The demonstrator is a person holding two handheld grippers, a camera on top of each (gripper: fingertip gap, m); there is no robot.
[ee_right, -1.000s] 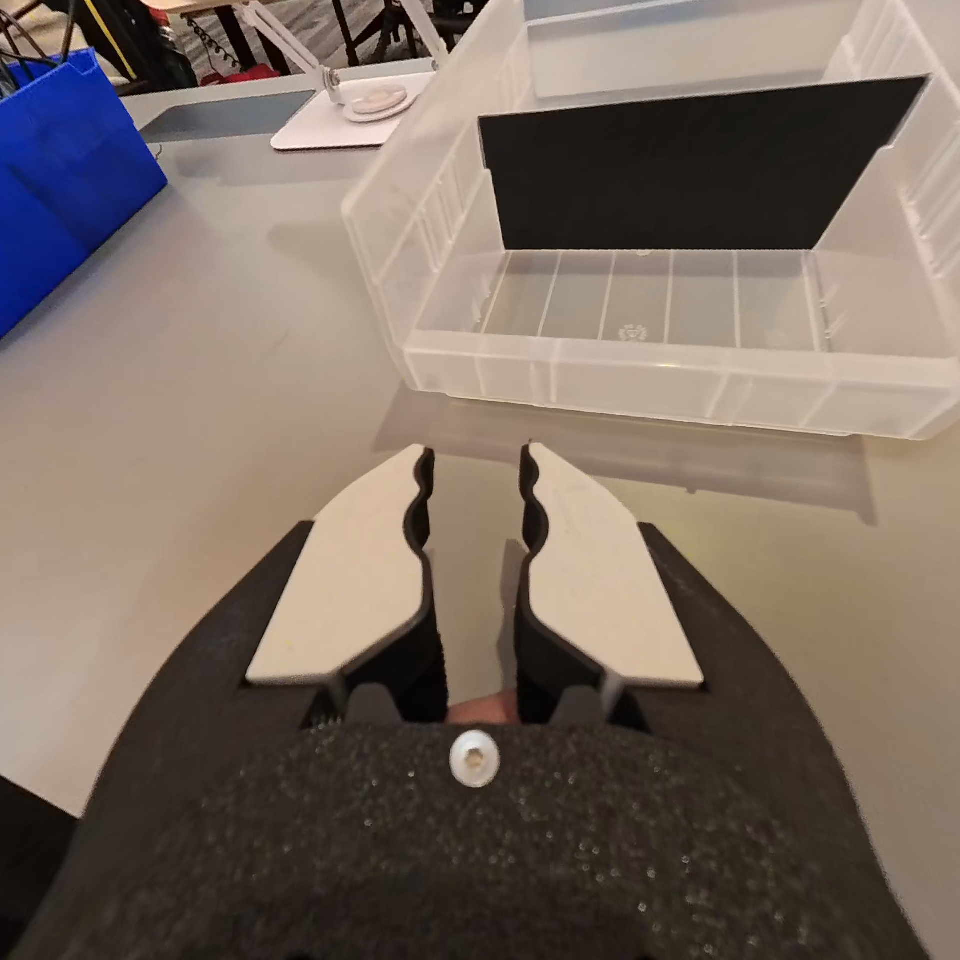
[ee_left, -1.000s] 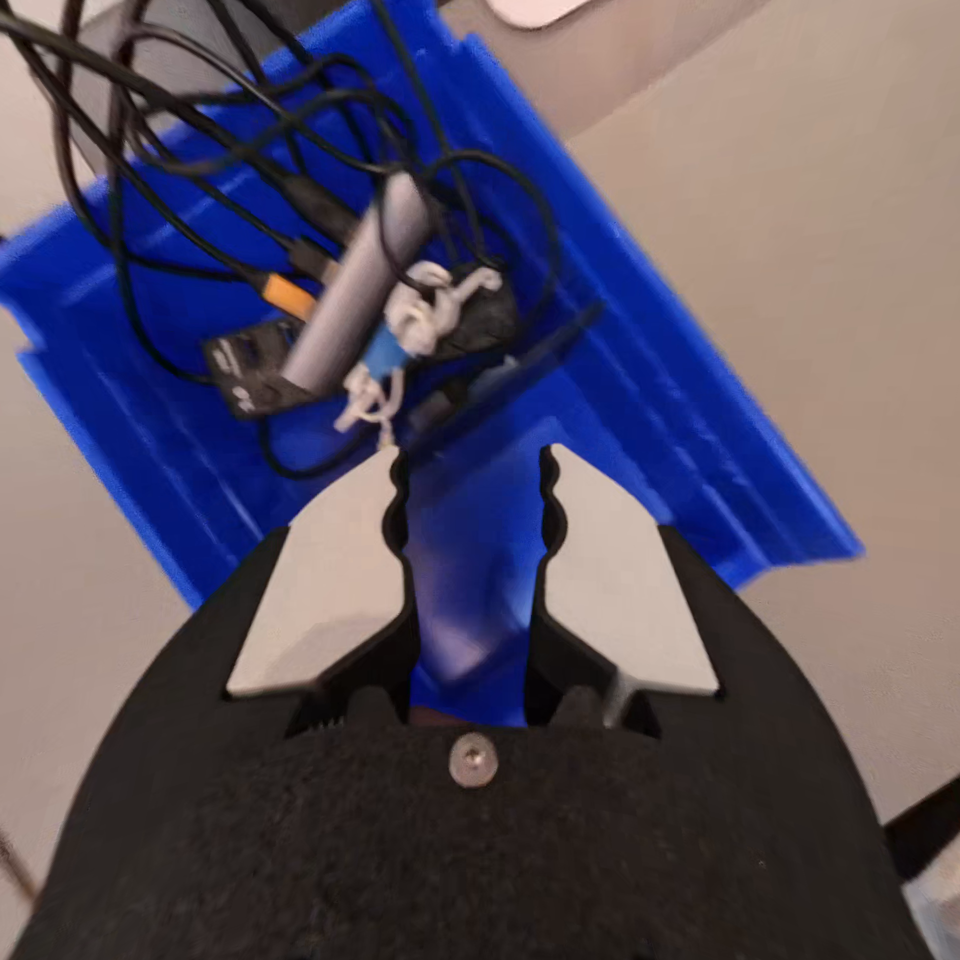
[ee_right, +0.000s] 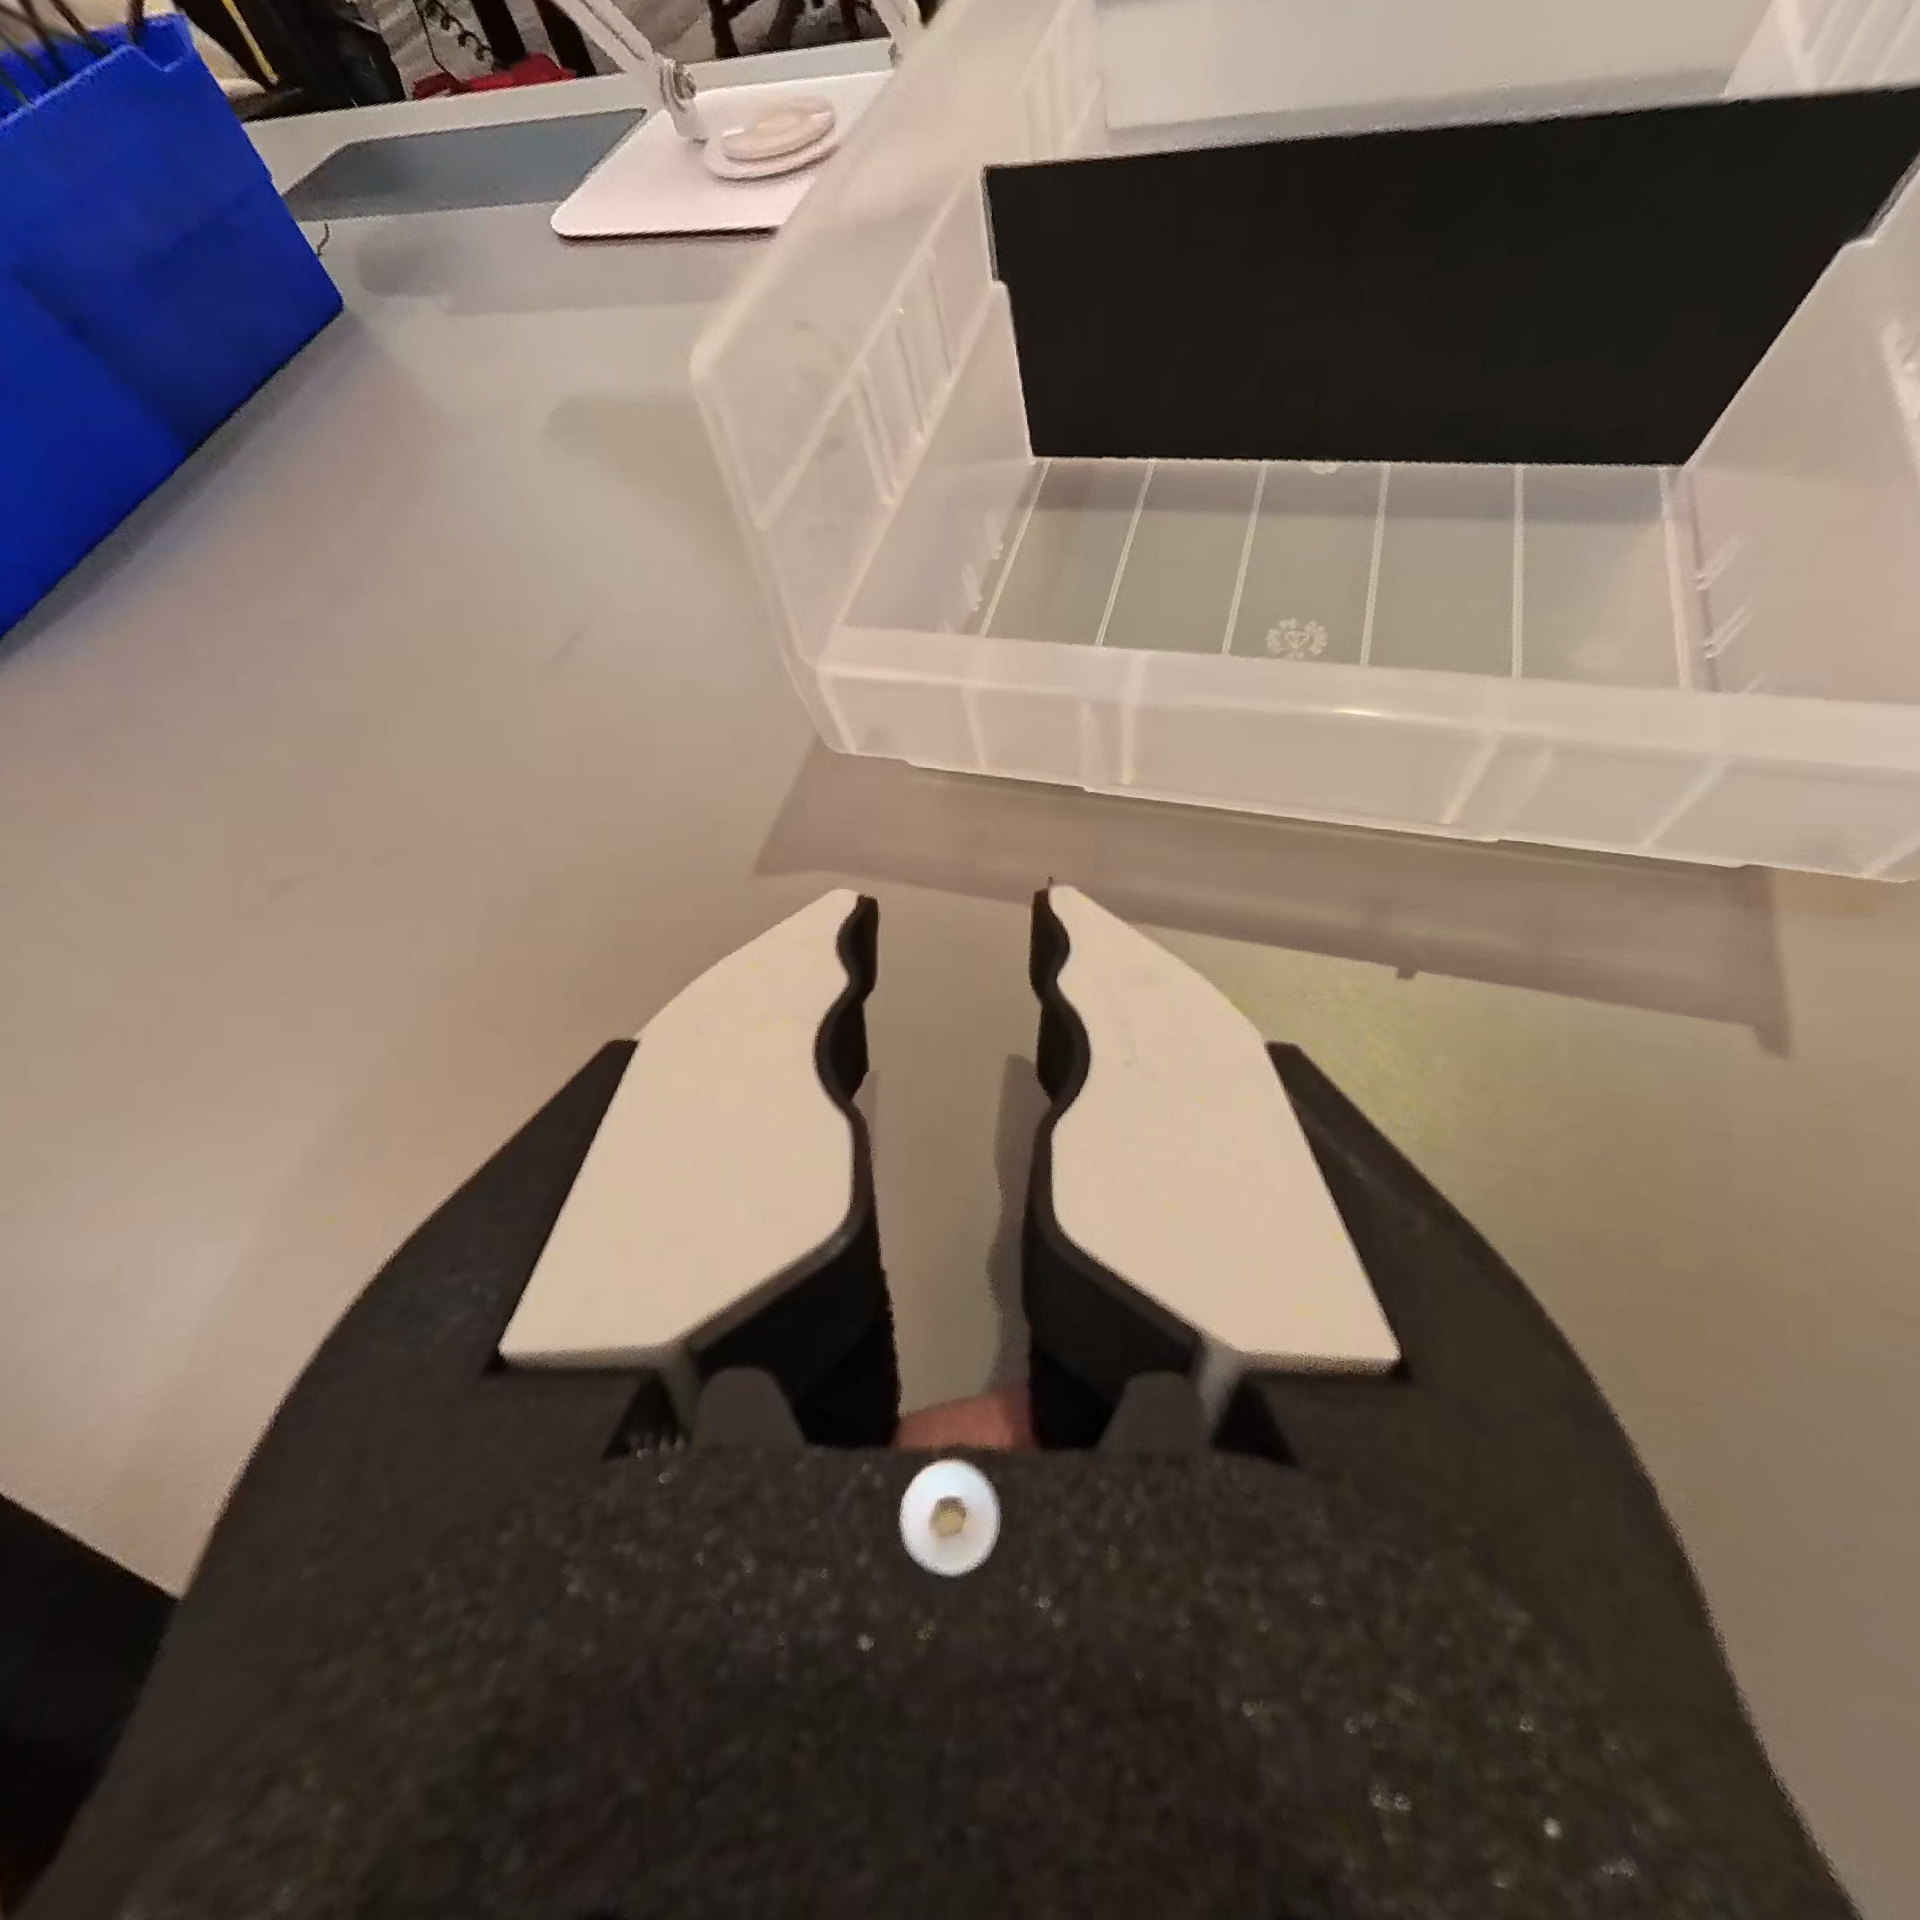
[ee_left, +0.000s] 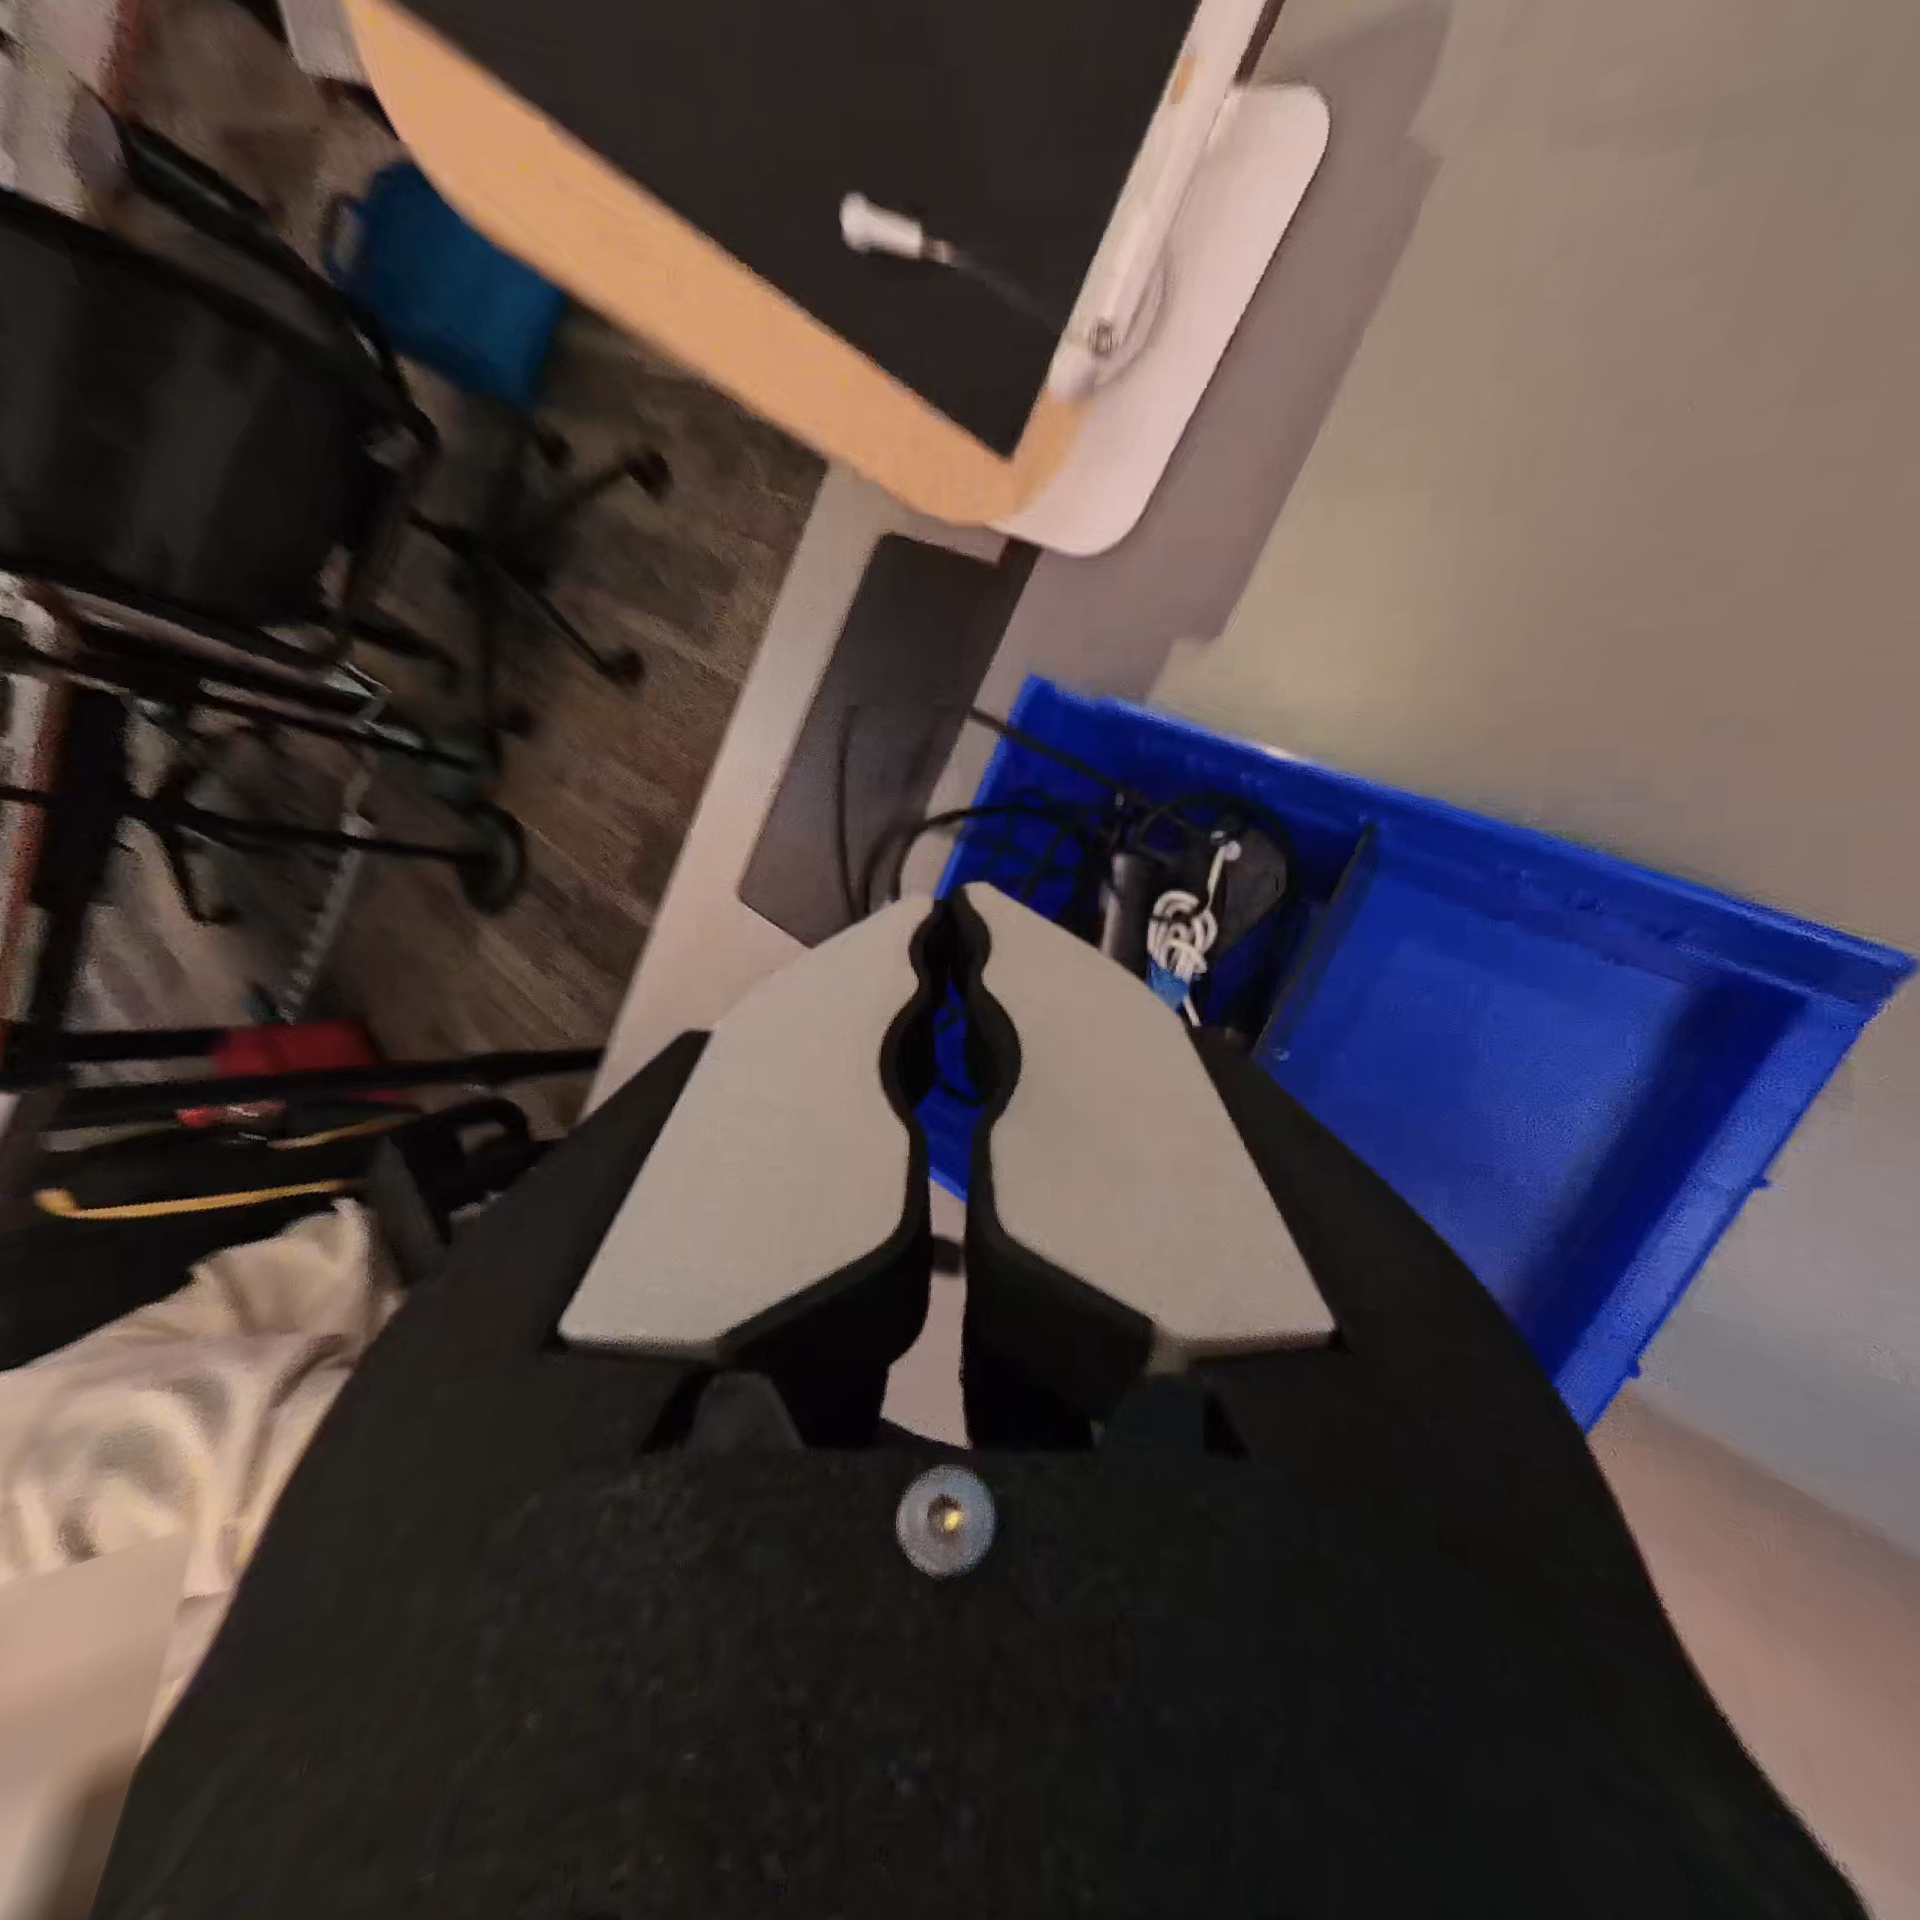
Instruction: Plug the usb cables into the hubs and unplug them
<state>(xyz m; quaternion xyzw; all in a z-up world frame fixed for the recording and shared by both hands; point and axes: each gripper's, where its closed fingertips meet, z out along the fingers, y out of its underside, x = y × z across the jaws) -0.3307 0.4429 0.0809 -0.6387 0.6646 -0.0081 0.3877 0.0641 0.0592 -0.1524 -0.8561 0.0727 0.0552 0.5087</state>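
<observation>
Tangled usb cables (ee_left: 1179, 925) sit in the far compartment of the blue bin (ee_left: 1558, 1049) on the table (ee_left: 1662, 416); left tongs (ee_left: 951, 920) tilted above its edge, tips pinched together, nothing visibly gripped; right tongs (ee_right: 951, 914) parted, empty, level before the clear bin (ee_right: 1351, 717)

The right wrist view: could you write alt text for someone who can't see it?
An open two-finger gripper hovers over a bare grey table, holding nothing. Just ahead sits an empty clear plastic bin with a black divider upright inside; a blue bin stands far left.
</observation>
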